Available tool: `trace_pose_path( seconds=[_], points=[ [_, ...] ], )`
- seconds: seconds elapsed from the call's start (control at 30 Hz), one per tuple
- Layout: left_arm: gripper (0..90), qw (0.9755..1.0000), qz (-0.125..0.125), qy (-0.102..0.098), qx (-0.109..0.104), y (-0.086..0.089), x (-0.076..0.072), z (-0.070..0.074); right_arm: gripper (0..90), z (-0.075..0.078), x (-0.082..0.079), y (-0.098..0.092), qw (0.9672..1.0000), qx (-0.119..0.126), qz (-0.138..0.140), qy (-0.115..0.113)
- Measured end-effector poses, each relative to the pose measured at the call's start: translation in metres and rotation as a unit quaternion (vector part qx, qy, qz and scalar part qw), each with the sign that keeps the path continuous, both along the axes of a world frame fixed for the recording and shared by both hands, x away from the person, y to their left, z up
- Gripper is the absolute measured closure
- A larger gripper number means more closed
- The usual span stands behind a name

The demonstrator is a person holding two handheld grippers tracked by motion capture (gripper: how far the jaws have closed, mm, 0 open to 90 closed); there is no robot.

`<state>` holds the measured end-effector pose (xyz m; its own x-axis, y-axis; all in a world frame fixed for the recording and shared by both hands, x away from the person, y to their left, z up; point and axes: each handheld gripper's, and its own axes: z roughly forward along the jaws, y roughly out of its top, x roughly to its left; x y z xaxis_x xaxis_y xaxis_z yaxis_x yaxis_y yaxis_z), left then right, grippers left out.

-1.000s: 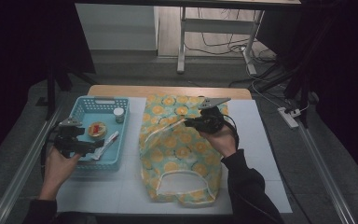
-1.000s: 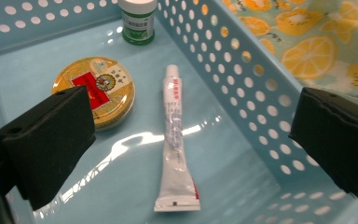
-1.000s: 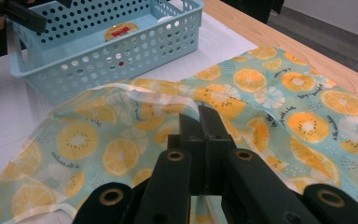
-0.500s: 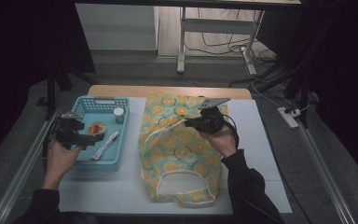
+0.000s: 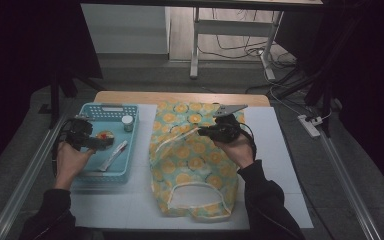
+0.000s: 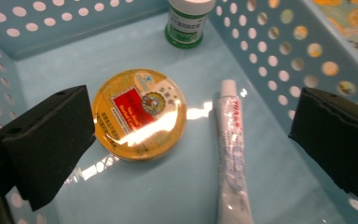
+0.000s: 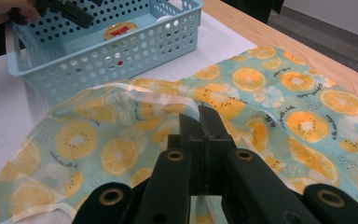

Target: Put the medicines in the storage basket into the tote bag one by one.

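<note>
A turquoise cloth bag [image 5: 192, 160] printed with orange slices lies flat in the middle of the table. My right gripper [image 5: 203, 131] is shut on the bag's white strap [image 7: 135, 91], holding that edge slightly raised; its jaws [image 7: 200, 116] are pressed together on the cloth. At the left stands a blue perforated basket [image 5: 107, 107]. My left gripper [image 5: 100, 142] hovers over it, open wide [image 6: 191, 112]. Below it lie a round yellow tin with a red label [image 6: 140, 114] and a white tube [image 6: 233, 149], with a small green-labelled bottle [image 6: 189, 21] at the far end.
A white mat [image 5: 280, 165] covers the wooden table [image 5: 180, 96]. The basket's walls [image 6: 270, 51] close in around the left gripper. Metal rails [image 5: 345, 175] run along both sides of the table, and a power strip [image 5: 310, 125] lies on the floor to the right.
My left gripper has moved a little away from the person and to the right, further over the basket above the tin. The right gripper and the bag have stayed put.
</note>
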<state>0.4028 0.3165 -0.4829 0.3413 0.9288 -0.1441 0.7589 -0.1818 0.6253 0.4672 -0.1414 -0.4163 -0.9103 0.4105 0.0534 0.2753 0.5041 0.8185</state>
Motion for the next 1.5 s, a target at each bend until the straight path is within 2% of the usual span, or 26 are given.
trace_pose_path(
  seconds=[0.17,0.53,0.6,0.73,0.93,1.07,1.2,1.27,1.3,1.4,1.5],
  points=[
    [0.0,0.9999,0.007,0.009,0.002,0.003,0.011,-0.005,90.0,-0.001,0.000,0.001,1.0000,0.000,0.001,0.000],
    [0.0,0.9983,0.015,0.052,0.024,0.001,0.036,-0.020,90.0,0.000,0.000,0.001,1.0000,-0.001,0.002,-0.001],
    [0.0,0.9973,0.015,0.066,0.029,0.001,0.040,-0.024,90.0,0.000,0.000,0.001,1.0000,-0.001,0.002,-0.001],
    [0.0,0.9936,0.017,0.094,0.060,-0.002,0.046,-0.029,90.0,0.001,-0.001,0.001,1.0000,0.000,0.002,-0.001],
    [1.2,0.9900,0.023,0.117,0.076,-0.001,0.050,-0.034,90.0,0.000,-0.001,0.001,1.0000,-0.001,0.003,-0.003],
    [8.1,0.9887,0.025,0.123,0.082,-0.001,0.051,-0.035,90.0,0.000,-0.001,0.002,1.0000,-0.002,0.004,-0.003],
    [13.6,0.9848,0.021,0.140,0.101,-0.003,0.053,-0.039,90.0,0.000,-0.001,0.002,1.0000,-0.002,0.004,-0.002],
    [17.7,0.9848,0.021,0.143,0.096,-0.003,0.053,-0.038,90.0,0.000,-0.001,0.002,1.0000,-0.003,0.004,-0.003],
    [19.9,0.9846,0.023,0.141,0.100,-0.003,0.053,-0.038,90.0,0.000,-0.001,0.002,1.0000,-0.002,0.004,-0.003],
    [20.3,0.9839,0.020,0.141,0.107,-0.004,0.052,-0.037,90.0,0.000,-0.001,0.001,1.0000,-0.002,0.004,-0.003],
    [20.5,0.9833,0.027,0.141,0.112,-0.005,0.052,-0.036,90.0,0.000,-0.001,0.001,1.0000,-0.001,0.003,-0.003]
  ],
)
